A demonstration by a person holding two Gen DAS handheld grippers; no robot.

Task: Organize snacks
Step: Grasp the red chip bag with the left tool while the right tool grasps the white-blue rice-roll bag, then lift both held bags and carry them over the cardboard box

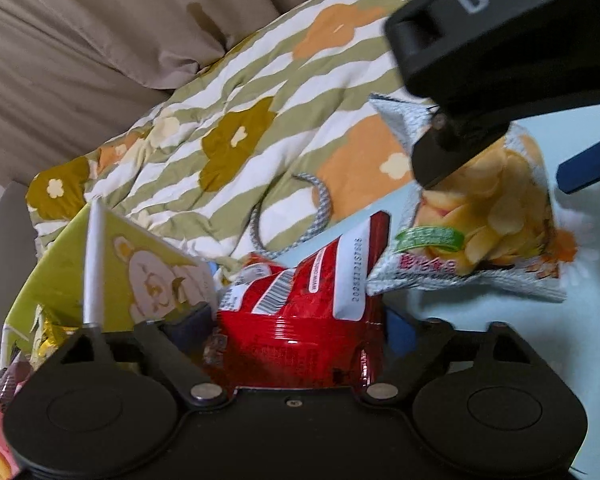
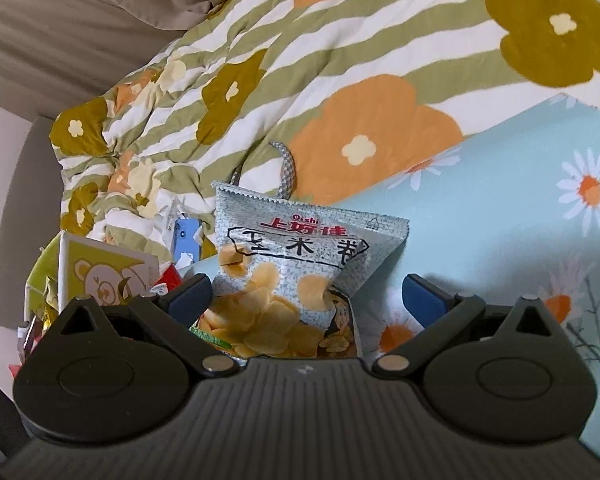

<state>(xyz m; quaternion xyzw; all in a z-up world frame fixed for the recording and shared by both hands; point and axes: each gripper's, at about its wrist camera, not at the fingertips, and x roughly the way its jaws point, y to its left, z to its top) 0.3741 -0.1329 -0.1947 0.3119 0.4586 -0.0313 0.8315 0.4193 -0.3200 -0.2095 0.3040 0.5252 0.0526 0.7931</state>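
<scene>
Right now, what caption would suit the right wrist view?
Right gripper open around a grey chip bag on a daisy-print sheet, striped flowered quilt behind.

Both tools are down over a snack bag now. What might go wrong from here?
1. The left tool straddles the red bag, which looks crumpled; closing further may crush what is inside.
2. The right tool sits around the grey chip bag with its pads apparently not yet pressing, so lifting now could leave it behind.
3. The two bags overlap, so lifting one may drag the other.

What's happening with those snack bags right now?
Left hand-held gripper clamped on red bag. Right hand-held gripper open around chip bag. Green box close beside.
</scene>
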